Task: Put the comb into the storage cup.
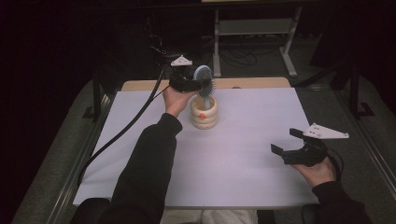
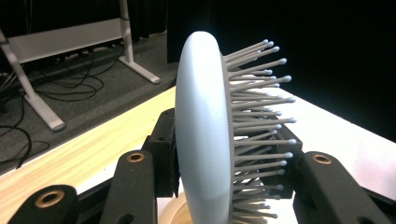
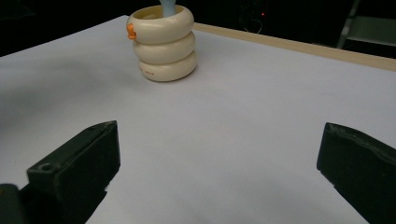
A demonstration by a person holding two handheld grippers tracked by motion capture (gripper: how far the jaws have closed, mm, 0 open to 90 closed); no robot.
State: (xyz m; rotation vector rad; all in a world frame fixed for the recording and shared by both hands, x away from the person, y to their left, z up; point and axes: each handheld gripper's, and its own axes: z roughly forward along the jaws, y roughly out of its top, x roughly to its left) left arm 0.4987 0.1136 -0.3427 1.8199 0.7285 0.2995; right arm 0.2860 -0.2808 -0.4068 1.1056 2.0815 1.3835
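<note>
Looking down from the high view, we see a white sheet (image 1: pixel 243 154) covering the table, with a strip of bare wood (image 1: pixel 252 83) at its far edge. Near the far middle stands a cream ringed holder (image 1: pixel 204 113) with a small orange mark on its side. The left gripper (image 1: pixel 198 85) is clamped on the head of a pale blue hairbrush (image 1: pixel 204 77), which stands upright with its handle down inside the holder. The right gripper (image 1: pixel 286 141) rests low over the sheet at the near right, well apart from the holder, its jaws spread with nothing between them.

Along the left gripper view, we find the brush head (image 2: pixel 203 140) edge-on between the two black jaws, grey bristles (image 2: pixel 261 116) pointing to the right, one jaw against its smooth back and the other against the bristle side.

From the right gripper view, we see both jaws wide apart over the bare sheet (image 3: pixel 233 140), and farther off the holder (image 3: pixel 163 44) with the blue handle (image 3: pixel 168 7) dipping into its mouth.
</note>
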